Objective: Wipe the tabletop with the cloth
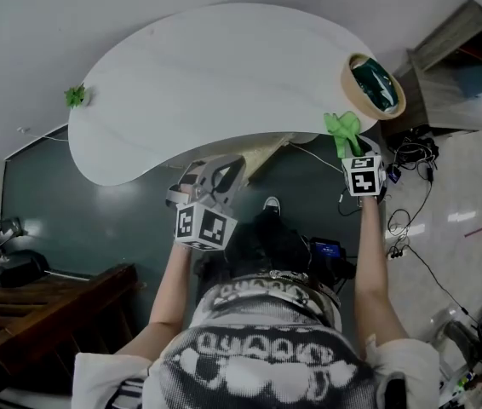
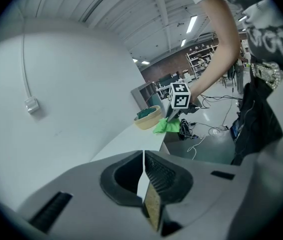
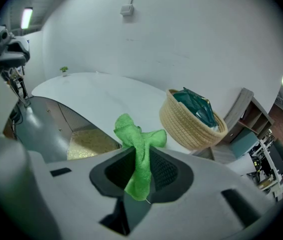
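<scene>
A green cloth (image 3: 137, 149) is pinched between the jaws of my right gripper (image 3: 140, 170), which is shut on it. In the head view that cloth (image 1: 343, 130) sticks up from the right gripper (image 1: 353, 152) at the near right edge of the white curved tabletop (image 1: 215, 75). My left gripper (image 1: 215, 177) hovers just off the table's near edge, left of centre, jaws shut with nothing between them. From the left gripper view (image 2: 144, 176) the cloth (image 2: 165, 126) and the right gripper's marker cube (image 2: 180, 96) show far along the tabletop (image 2: 131, 136).
A woven basket (image 1: 373, 86) with a dark green item inside stands at the table's right end, close to the cloth. A small green thing (image 1: 75, 96) sits at the far left edge. Cables and a shelf (image 1: 462, 58) lie on the floor to the right.
</scene>
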`<action>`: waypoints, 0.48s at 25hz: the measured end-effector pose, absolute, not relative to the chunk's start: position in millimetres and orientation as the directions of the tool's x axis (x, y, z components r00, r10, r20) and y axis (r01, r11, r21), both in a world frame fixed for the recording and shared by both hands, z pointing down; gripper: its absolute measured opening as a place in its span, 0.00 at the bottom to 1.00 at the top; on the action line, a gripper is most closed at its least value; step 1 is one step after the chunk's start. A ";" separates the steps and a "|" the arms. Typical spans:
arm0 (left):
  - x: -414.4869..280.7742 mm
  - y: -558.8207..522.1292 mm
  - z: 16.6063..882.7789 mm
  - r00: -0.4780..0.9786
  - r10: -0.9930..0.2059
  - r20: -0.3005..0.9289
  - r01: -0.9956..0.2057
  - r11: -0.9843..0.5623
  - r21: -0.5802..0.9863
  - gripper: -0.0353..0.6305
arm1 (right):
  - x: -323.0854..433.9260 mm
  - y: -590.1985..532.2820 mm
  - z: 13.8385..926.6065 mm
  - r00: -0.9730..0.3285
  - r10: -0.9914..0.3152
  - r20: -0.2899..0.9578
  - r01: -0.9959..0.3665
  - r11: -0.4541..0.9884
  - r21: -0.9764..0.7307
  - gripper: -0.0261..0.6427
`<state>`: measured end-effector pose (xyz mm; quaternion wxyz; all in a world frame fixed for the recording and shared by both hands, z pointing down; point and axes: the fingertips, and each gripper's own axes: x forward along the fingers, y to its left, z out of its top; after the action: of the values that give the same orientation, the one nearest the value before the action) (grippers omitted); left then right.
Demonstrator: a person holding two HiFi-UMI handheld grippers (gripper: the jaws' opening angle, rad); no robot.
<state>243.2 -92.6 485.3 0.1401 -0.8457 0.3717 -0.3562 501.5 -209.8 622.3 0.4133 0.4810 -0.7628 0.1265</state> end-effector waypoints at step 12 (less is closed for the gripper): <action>185.4 -52.8 477.7 0.453 -0.737 0.501 -0.538 -0.674 -0.506 0.07 | 422.1 -141.6 581.9 -0.282 -0.656 0.700 -0.836 0.526 0.157 0.17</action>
<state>185.4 -52.8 477.7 0.1385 -0.8411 0.3789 -0.3602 422.1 -141.6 581.9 0.3701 0.4713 -0.7913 0.1215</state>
